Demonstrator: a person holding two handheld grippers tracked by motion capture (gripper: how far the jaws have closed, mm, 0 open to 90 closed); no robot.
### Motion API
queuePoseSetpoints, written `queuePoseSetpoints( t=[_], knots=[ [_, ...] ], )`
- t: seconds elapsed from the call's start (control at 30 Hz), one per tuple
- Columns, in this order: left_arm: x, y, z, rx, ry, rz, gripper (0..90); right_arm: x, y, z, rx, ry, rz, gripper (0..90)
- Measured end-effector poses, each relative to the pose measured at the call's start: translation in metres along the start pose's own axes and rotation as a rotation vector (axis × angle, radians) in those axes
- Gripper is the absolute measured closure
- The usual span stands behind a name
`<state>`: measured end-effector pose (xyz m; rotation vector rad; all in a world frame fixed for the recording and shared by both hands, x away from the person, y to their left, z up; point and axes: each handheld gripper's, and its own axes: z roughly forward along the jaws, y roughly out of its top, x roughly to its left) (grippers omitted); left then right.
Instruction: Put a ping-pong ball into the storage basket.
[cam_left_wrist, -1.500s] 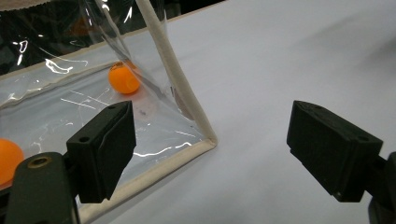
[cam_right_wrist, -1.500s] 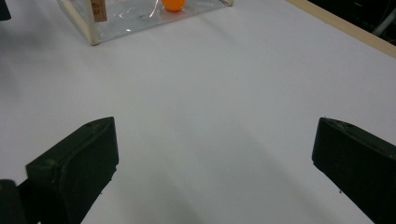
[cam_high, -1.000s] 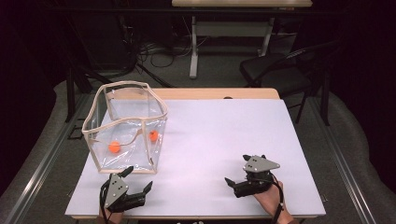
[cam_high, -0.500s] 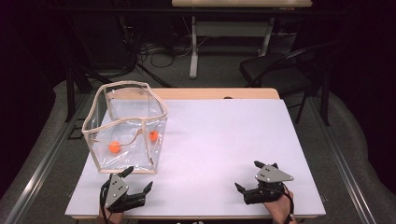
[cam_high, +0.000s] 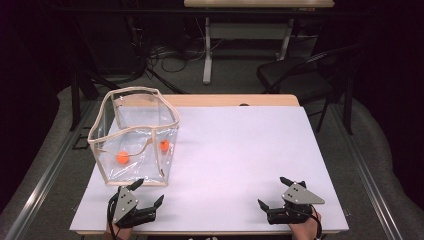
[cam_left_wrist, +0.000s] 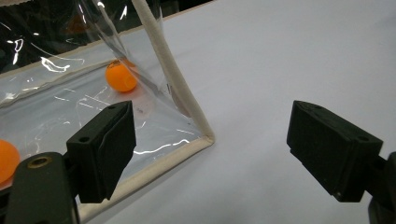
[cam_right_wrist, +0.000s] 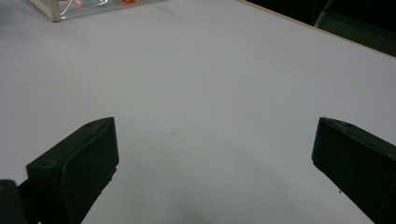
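Observation:
A clear plastic bag (cam_high: 132, 135) with beige trim stands open-topped at the table's left. Two orange balls lie inside it, one (cam_high: 122, 158) near its front and another (cam_high: 164, 145) toward its right side. My left gripper (cam_high: 149, 191) rests open at the front left, just before the bag's front right corner. In the left gripper view the jaws (cam_left_wrist: 215, 140) stand wide apart and hold nothing, with the bag's trimmed corner (cam_left_wrist: 161, 60) and a ball (cam_left_wrist: 121, 77) just beyond. My right gripper (cam_high: 272, 191) is open at the front right, over bare table (cam_right_wrist: 217, 140).
The white table top (cam_high: 240, 150) stretches between the grippers and back to a wooden strip at its far edge. A black chair (cam_high: 295, 80) and a desk frame stand behind the table. Cables lie on the floor at the back left.
My right gripper has slid to the right and nearer the table's front edge. The left gripper, the bag and the balls have stayed put.

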<state>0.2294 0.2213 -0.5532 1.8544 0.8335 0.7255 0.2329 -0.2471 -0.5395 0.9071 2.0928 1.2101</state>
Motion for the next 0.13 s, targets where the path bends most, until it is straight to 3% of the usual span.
queuePoseSetpoints(
  t=[0.13],
  knots=[
    [0.0001,0.0,0.0009,0.005,-0.005,0.001,15.8,-0.001,-0.0005,0.0011,0.008,0.004,0.0,0.2]
  ],
)
